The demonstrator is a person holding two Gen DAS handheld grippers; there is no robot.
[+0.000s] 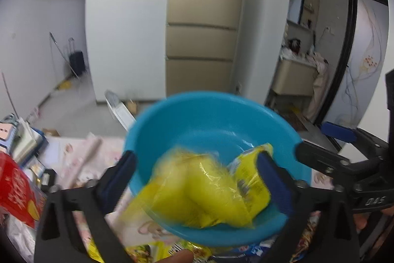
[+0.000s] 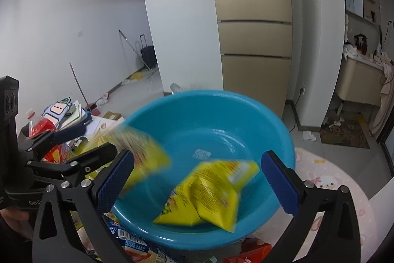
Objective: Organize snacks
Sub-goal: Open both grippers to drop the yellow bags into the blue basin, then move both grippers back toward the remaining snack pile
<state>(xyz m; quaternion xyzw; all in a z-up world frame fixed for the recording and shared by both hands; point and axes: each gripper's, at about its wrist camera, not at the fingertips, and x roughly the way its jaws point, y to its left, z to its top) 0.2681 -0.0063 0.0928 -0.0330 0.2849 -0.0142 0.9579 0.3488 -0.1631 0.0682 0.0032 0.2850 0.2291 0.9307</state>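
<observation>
White walls and a beige cabinet (image 2: 253, 16) back a cluttered worktop. Blue basin (image 2: 209, 130) sits tilted amid loose snack packs. One yellow snack bag (image 2: 209, 194) lies inside, long axis slanting up to the right; a second, blurred yellow bag (image 2: 145, 154) overhangs the left rim. Left gripper (image 1: 197, 174) and right gripper (image 2: 197, 179) jaws both stand wide, gripping nothing.

Left gripper (image 1: 197, 179) and right gripper (image 2: 197, 179) both gape wide, angled downward.
</observation>
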